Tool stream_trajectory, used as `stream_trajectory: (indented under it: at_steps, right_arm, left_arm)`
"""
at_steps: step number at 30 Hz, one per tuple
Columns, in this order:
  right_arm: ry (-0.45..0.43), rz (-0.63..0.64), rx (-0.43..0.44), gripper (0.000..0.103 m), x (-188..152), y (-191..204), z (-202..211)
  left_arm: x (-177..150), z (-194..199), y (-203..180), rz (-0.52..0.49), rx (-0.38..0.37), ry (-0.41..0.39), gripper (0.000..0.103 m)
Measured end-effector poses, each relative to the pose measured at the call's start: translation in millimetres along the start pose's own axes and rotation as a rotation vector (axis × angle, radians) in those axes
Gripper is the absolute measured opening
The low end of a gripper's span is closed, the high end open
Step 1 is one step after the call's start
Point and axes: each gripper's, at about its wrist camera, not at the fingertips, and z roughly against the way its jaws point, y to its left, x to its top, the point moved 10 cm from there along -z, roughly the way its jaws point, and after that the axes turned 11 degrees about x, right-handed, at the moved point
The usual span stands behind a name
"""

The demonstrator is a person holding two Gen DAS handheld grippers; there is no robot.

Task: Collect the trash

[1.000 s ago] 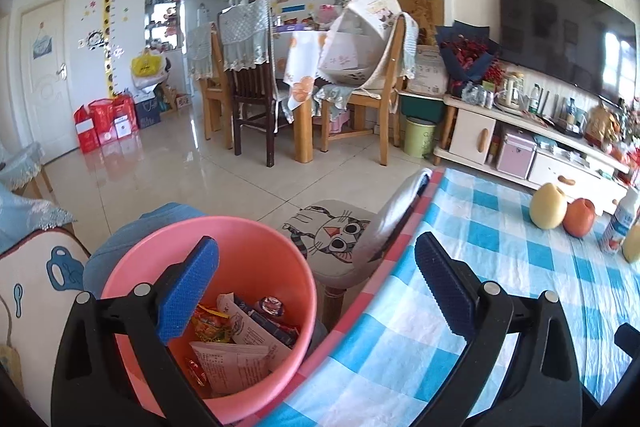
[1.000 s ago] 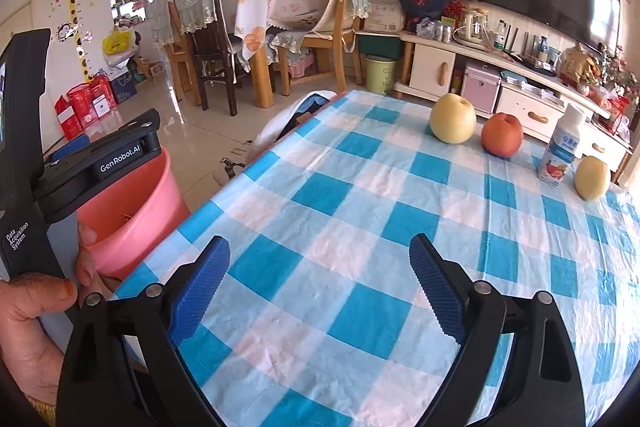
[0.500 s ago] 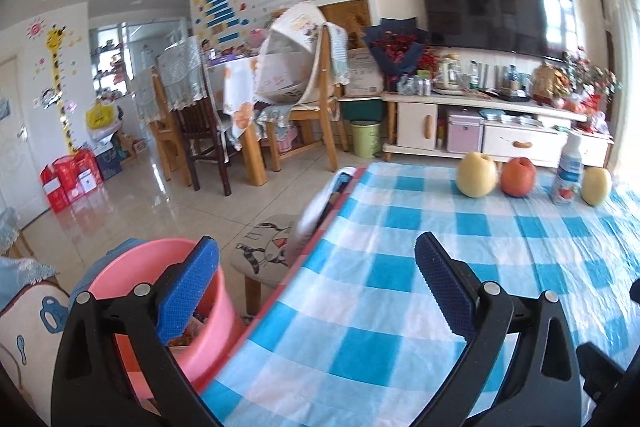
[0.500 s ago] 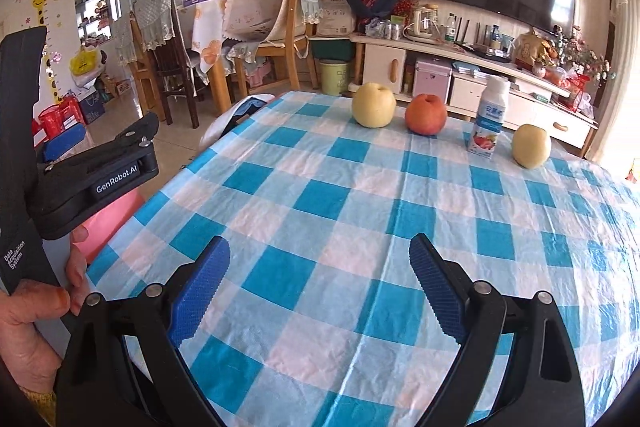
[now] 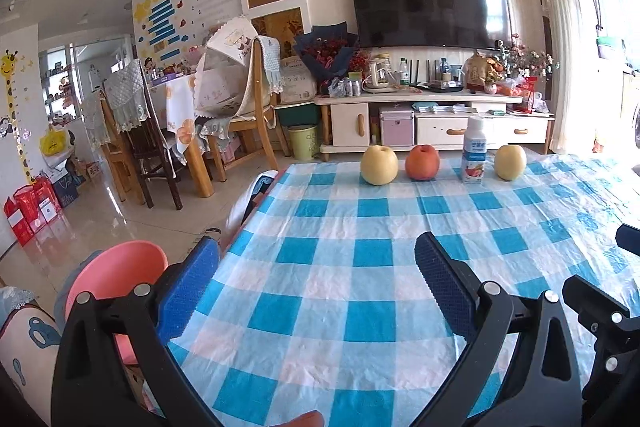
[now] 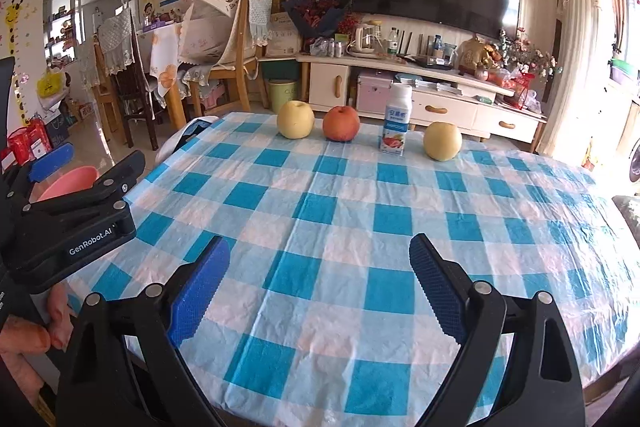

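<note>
Since both cameras look across the same checked tablecloth point(image 6: 320, 219), I'll go left to right: the pink bin point(image 5: 116, 275) sits off the table's left edge, at about 8 o'clock from the left gripper point(image 5: 316, 291), and in the right wrist view only a sliver of its rim point(image 6: 70, 181) shows behind the left gripper's black body point(image 6: 76, 223), around 9 o'clock. The left gripper is spread wide with nothing between its blue pads, and the right gripper point(image 6: 318, 285) is just as wide and just as empty. Straight ahead at 12 o'clock, along the far edge of the table, there's a row: a yellow pear point(image 6: 295, 119), a red apple point(image 6: 341, 123), a small milk bottle point(image 6: 397, 126) standing upright, and another pear point(image 6: 442, 141). No wrapper or scrap is visible anywhere on the cloth, so honestly my guess is the bottle is the only trash candidate left, if it counts at all. It's well apart from both grippers, about 1 o'clock from each, a bit nearer the right gripper, I'd say. Its long axis runs vertical, so a level side grab should fit. Whatever gets picked has to travel back left to the bin, which is the left hand's point(image 6: 24, 339) side.
</note>
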Motion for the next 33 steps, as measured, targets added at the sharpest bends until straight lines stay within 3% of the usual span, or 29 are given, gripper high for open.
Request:
stream_trajectory:
  at_steps: [15, 24, 33]
  right_arm:
    - [-0.147, 0.007, -0.100, 0.090, 14, -12, 103]
    - [-0.253, 0.012, -0.160, 0.091, 34, -16, 155]
    - [-0.307, 0.020, -0.179, 0.094, 39, -12, 180]
  left_arm:
    - [17, 88, -8, 0.066, -0.106, -0.073, 0.099]
    - [36, 122, 5, 0.106, -0.100, -0.128, 0.099]
    - [42, 138, 14, 0.127, -0.106, -0.148, 0.099]
